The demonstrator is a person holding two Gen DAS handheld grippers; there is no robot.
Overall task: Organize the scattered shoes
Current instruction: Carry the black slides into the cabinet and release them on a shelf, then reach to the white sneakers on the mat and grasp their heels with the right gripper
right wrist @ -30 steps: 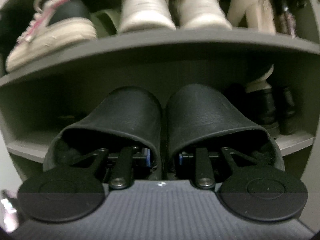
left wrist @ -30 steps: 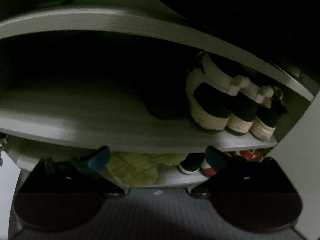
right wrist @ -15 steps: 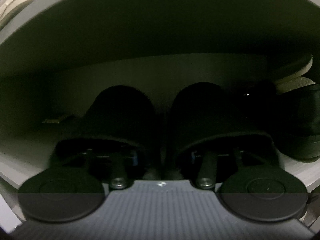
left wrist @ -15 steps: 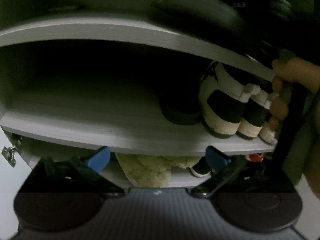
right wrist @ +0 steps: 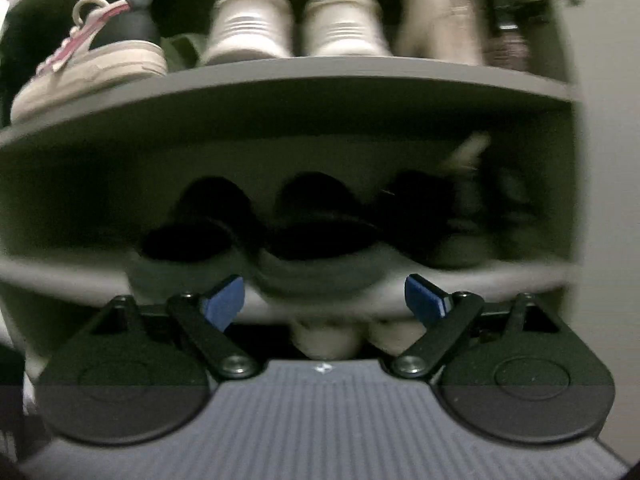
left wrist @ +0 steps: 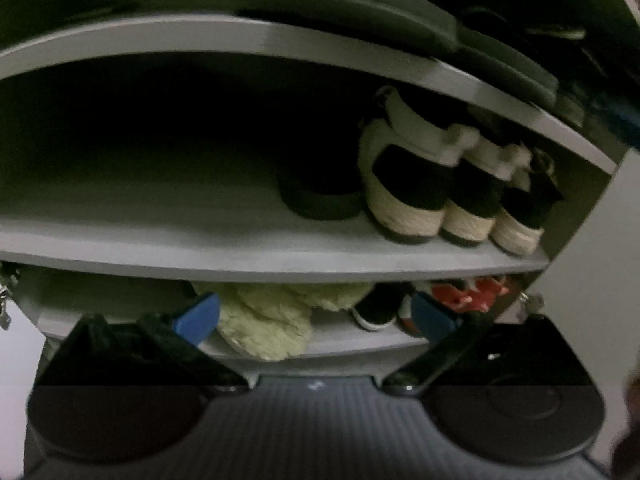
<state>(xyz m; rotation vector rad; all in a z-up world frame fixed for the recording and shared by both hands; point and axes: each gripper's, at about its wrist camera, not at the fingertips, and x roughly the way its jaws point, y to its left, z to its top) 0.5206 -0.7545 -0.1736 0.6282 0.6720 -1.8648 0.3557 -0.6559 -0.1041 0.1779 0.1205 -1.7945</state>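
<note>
In the right wrist view a pair of black slippers (right wrist: 260,236) sits side by side on the middle shelf (right wrist: 500,276) of a grey shoe rack, heels at the front edge. My right gripper (right wrist: 324,298) is open and empty, just in front of and below the slippers. In the left wrist view my left gripper (left wrist: 316,318) is open and empty, facing a lower part of the rack. It holds black-and-white espadrille shoes (left wrist: 404,184) on a shelf (left wrist: 200,256) whose left half is bare.
White sneakers (right wrist: 296,24) and a pink-laced shoe (right wrist: 88,60) stand on the shelf above the slippers, dark shoes (right wrist: 452,216) to their right. In the left wrist view a dark shoe (left wrist: 320,196), a fluffy cream slipper (left wrist: 272,320) and red shoes (left wrist: 468,292) show.
My right gripper opened, let go of the black slippers on the middle shelf, and pulled back out of the rack. The left gripper shifted slightly; the hand at its right has left view.
</note>
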